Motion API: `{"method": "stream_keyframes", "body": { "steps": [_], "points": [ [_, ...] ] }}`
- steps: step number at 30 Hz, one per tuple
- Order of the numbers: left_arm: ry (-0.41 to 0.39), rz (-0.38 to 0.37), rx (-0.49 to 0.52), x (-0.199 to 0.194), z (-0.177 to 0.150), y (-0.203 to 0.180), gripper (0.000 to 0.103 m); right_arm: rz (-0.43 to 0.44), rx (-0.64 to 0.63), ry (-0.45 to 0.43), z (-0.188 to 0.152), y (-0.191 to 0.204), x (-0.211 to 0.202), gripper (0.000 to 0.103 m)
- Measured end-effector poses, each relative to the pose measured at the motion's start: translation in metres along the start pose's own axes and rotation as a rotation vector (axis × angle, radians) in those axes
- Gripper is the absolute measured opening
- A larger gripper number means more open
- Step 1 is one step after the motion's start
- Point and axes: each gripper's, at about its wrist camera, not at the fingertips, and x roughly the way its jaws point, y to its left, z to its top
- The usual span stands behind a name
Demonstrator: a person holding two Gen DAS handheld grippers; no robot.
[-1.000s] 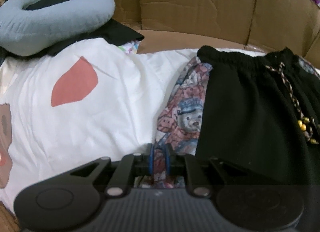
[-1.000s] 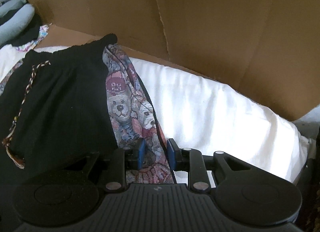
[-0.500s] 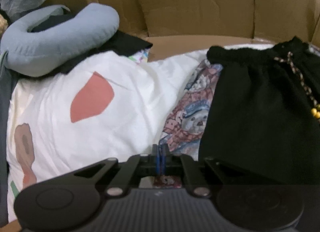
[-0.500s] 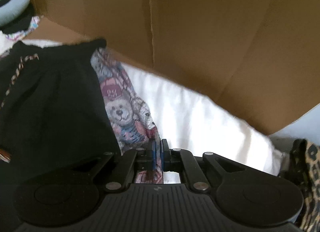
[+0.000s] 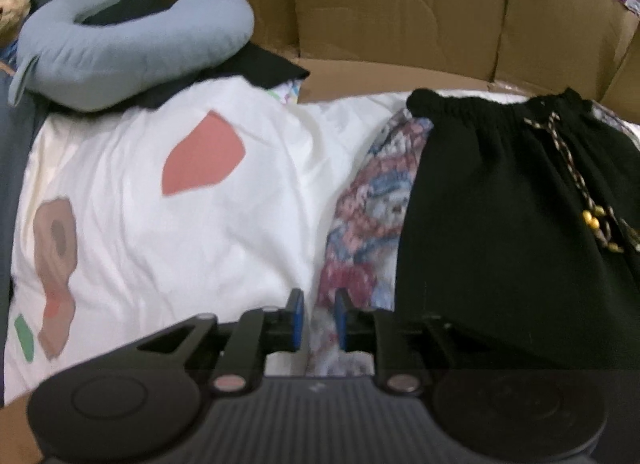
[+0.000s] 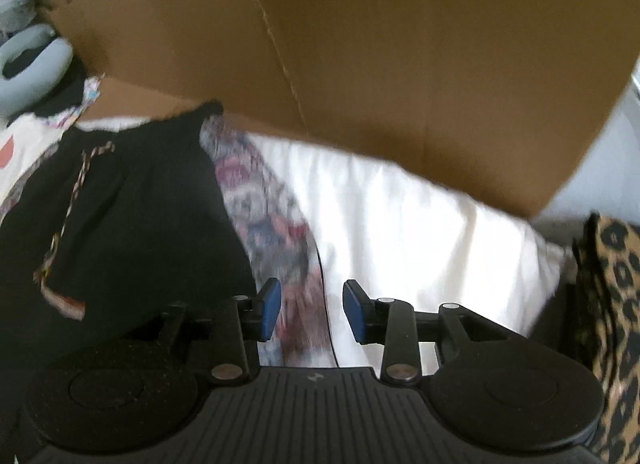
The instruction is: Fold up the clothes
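Both of your grippers have just been opening over the teddy-bear print fabric (image 5: 362,223): your left gripper (image 5: 318,318) has its blue pads a narrow way apart, your right gripper (image 6: 311,310) stands wider, and on each side the fabric shows in the gap with neither pad pressing on it. That patterned cloth peeks out along both edges of the black drawstring shorts (image 5: 512,215), which lie on top of it, all spread on a white printed sheet (image 5: 168,232) with cardboard walls (image 6: 400,63) behind and a grey neck pillow (image 5: 132,51) at far left
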Motion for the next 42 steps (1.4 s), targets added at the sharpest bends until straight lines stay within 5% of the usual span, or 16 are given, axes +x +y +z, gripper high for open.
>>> {"method": "stream_keyframes", "body": {
  "steps": [8,16,18,20,28,33,37,42],
  "points": [
    [0.05,-0.015,-0.056,0.003,-0.031,0.009,0.02,0.004,0.022,0.062,-0.044,-0.009,0.005,0.041],
    [0.072,-0.026,-0.086,0.006,-0.044,0.012,0.02,-0.007,0.012,0.131,-0.05,-0.008,0.0,0.038],
    [0.078,-0.03,-0.091,0.007,-0.046,0.012,0.014,0.011,-0.006,0.138,-0.052,-0.01,0.0,0.034],
    [0.082,-0.031,-0.073,0.007,-0.047,0.009,0.003,0.007,-0.017,0.143,-0.054,-0.01,0.0,0.003],
    [0.082,0.034,-0.014,0.007,-0.046,0.007,0.002,-0.074,-0.047,0.17,-0.053,-0.01,-0.005,0.0],
    [0.11,0.014,-0.035,0.006,-0.046,0.008,0.011,-0.054,-0.012,0.16,-0.056,-0.013,-0.004,0.008],
    [0.131,-0.018,-0.033,-0.004,-0.055,0.011,0.025,-0.02,0.033,0.144,-0.063,-0.024,-0.024,0.041],
    [0.171,-0.041,-0.057,-0.015,-0.072,0.016,0.025,-0.018,0.032,0.171,-0.083,-0.033,-0.037,0.041]
  ]
}}
